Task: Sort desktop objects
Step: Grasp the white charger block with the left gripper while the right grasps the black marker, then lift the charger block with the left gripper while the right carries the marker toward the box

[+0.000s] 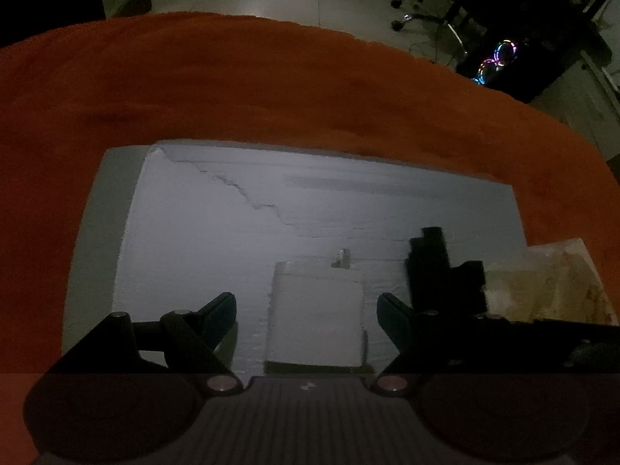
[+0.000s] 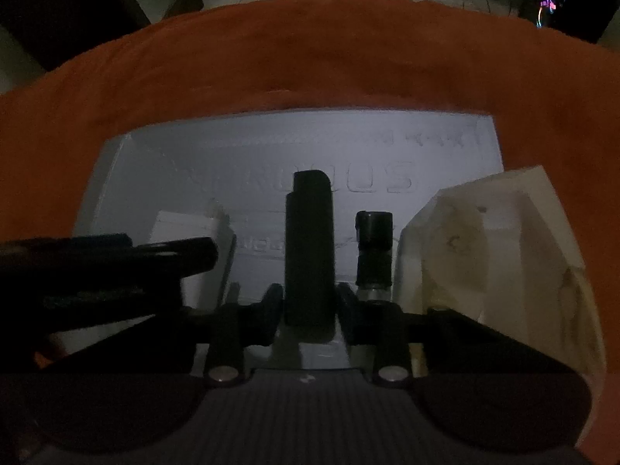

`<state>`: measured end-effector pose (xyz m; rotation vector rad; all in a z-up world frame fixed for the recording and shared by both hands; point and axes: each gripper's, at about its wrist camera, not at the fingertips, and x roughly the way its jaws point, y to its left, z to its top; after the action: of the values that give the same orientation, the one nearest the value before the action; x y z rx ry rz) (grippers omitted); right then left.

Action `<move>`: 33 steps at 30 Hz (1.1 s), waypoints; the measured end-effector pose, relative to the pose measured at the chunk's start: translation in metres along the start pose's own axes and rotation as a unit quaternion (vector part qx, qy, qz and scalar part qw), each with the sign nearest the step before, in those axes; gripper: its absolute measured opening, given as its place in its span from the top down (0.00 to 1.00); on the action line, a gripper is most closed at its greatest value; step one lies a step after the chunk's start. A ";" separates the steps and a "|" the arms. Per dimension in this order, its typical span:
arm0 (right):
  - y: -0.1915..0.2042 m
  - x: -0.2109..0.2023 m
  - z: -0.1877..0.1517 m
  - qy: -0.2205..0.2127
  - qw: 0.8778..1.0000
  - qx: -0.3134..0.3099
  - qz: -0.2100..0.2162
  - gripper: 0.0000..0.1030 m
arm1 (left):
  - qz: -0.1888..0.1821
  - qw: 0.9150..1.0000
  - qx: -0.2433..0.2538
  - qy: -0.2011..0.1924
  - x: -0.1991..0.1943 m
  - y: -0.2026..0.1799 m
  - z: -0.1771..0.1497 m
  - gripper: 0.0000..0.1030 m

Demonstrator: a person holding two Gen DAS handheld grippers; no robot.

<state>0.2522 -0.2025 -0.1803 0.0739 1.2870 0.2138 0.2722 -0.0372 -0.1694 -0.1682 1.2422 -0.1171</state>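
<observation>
A white tray [image 1: 193,232] lies on an orange cloth [image 1: 271,89]. My left gripper [image 1: 306,310] is open over a white block [image 1: 316,317] in the tray, its fingers apart on either side of it. My right gripper [image 2: 308,310] is shut on a tall black box-shaped object [image 2: 309,248] held upright over the tray [image 2: 155,155]. A small black cylinder with a silver base [image 2: 374,248] stands just right of it. A crumpled translucent bag [image 2: 492,255] lies at the tray's right edge, also in the left wrist view [image 1: 550,283]. The black object appears dark in the left view [image 1: 430,263].
The left gripper's black body [image 2: 97,263] crosses the lower left of the right wrist view, in front of the white block [image 2: 186,228]. The scene is dim. Beyond the cloth are a grey floor, office chair wheels [image 1: 403,11] and a computer case with coloured lights [image 1: 500,58].
</observation>
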 end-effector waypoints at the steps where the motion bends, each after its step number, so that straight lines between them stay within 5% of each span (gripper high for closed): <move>1: -0.001 0.001 -0.002 0.000 1.000 0.002 -0.001 0.71 | 0.000 1.000 -0.002 0.001 0.001 -0.001 0.000 0.24; 12: 0.011 -0.014 -0.005 0.016 0.999 -0.011 -0.035 0.72 | 0.005 1.000 -0.008 0.017 0.007 -0.002 0.000 0.48; 19: 0.005 -0.035 -0.005 0.003 1.000 0.000 -0.029 0.73 | 0.033 0.999 -0.003 0.020 -0.001 0.001 0.003 0.50; 33: 0.010 -0.085 -0.018 -0.024 1.000 0.014 -0.016 0.73 | 0.024 1.000 -0.014 -0.012 -0.069 0.025 -0.010 0.50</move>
<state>0.2116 -0.2113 -0.1030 0.0811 1.2435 0.1666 0.2407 -0.0011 -0.1127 -0.1633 1.2231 -0.0564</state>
